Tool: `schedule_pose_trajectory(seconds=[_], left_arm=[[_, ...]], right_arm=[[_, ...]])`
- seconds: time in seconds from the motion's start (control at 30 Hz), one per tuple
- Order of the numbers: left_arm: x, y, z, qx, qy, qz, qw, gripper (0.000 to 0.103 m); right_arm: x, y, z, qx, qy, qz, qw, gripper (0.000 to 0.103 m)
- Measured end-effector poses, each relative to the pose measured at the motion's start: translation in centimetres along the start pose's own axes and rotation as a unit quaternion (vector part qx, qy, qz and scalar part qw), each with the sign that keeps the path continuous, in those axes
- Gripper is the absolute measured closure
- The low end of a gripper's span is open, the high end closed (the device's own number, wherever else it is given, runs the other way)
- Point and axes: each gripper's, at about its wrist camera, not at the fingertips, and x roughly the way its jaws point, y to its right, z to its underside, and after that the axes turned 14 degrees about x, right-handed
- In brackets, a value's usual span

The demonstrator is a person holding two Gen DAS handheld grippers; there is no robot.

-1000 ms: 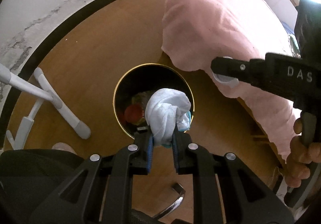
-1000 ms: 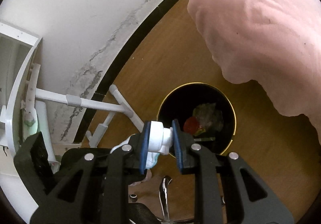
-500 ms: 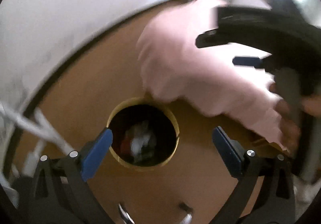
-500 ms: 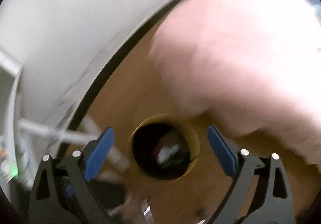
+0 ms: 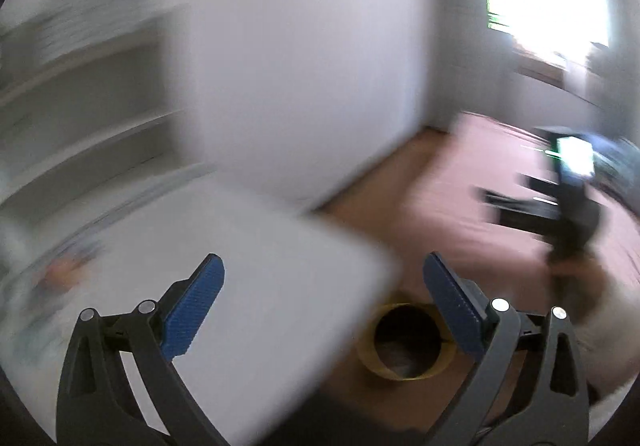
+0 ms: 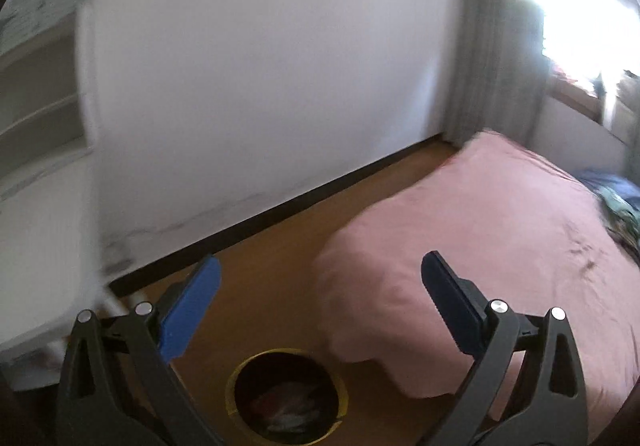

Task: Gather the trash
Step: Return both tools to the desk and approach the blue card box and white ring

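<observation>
Both views are badly motion-blurred. Left gripper (image 5: 322,296) is spread wide w/ nothing between its blue pads (image 5: 192,306). Right gripper (image 6: 320,296) is likewise spread wide & empty; in the left view it shows as a dark smear (image 5: 560,202) at right, held in a hand (image 5: 576,282).

Trash bin (image 6: 286,396), black inside w/ a gold rim, stands on the brown wood floor (image 6: 260,278) just beside the corner of the bed w/ pink cover (image 6: 480,246). Trash (image 6: 290,408) lies inside the bin: a pale crumpled mass w/ sth reddish, too blurred to tell more. In the left view the bin (image 5: 404,342) sits low, between the gripper's fingers, partly cut off by the edge of a white bench (image 5: 240,266).

White wall (image 6: 260,66) w/ dark baseboard (image 6: 280,214) runs behind. White shelving (image 6: 40,86) at far left, bright window (image 6: 592,14) & grey curtain (image 6: 492,58) at upper right
</observation>
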Motion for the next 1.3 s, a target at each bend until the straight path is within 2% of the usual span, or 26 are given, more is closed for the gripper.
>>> schedule_pose_trajectory(seconds=[0.07,0.13,0.2,0.27,0.33,0.4,0.5,0.63,0.73,0.83,0.93,1.07,1.13,1.3], left_arm=[[-1.1,-5.8,2.6,-0.061,-0.023,-0.057,0.9963,0.006],[-2.4,-10.9,5.3,-0.110,-0.047,-0.106,0.9872,0.006],[-3.9,-15.9,8.6,-0.156,-0.076,-0.164,0.9710,0.006],[-5.4,-19.7,11.4,-0.187,-0.095,-0.193,0.9586,0.006],[-6.0,-22.3,13.8,-0.209,-0.117,-0.201,0.9498,0.006],[-6.7,-24.7,15.5,-0.210,-0.133,-0.195,0.9488,0.006],[-5.6,-26.9,16.7,-0.207,-0.151,-0.188,0.9480,0.006],[-2.9,-26.2,15.7,-0.209,-0.166,-0.170,0.9487,0.006],[-1.0,-26.6,15.8,-0.201,-0.177,-0.151,0.9516,0.006],[0.3,-26.9,15.5,-0.189,-0.186,-0.149,0.9526,0.006],[1.1,-27.6,15.6,-0.175,-0.204,-0.166,0.9487,0.006],[0.1,-28.4,17.1,-0.172,-0.216,-0.167,0.9466,0.006],[-0.7,-28.9,17.9,-0.182,-0.219,-0.168,0.9438,0.006],[-4.3,-30.7,20.7,-0.184,-0.251,-0.205,0.9280,0.006]], right_arm=[[-0.4,-4.2,0.7,-0.026,-0.019,-0.046,0.998,0.006],[-1.2,-9.7,1.8,-0.069,-0.038,-0.101,0.992,0.006],[-2.2,-14.6,2.7,-0.107,-0.049,-0.146,0.982,0.006],[-3.1,-19.2,3.6,-0.134,-0.064,-0.195,0.969,0.006],[-4.0,-23.9,4.4,-0.149,-0.080,-0.244,0.955,0.006],[-4.6,-28.4,5.3,-0.168,-0.094,-0.277,0.942,0.006],[-4.8,-34.1,6.6,-0.203,-0.113,-0.297,0.926,0.006],[-4.4,-40.8,8.0,-0.226,-0.145,-0.311,0.912,0.006],[-4.1,-43.1,9.1,-0.246,-0.161,-0.313,0.903,0.006],[-3.9,-45.5,10.7,-0.262,-0.171,-0.311,0.897,0.006],[-3.3,-47.3,11.6,-0.269,-0.178,-0.301,0.897,0.006],[-2.2,-47.7,12.0,-0.276,-0.183,-0.283,0.900,0.006],[-1.7,-47.1,11.6,-0.269,-0.185,-0.277,0.904,0.006],[-0.9,-44.3,10.1,-0.265,-0.169,-0.253,0.915,0.006]])
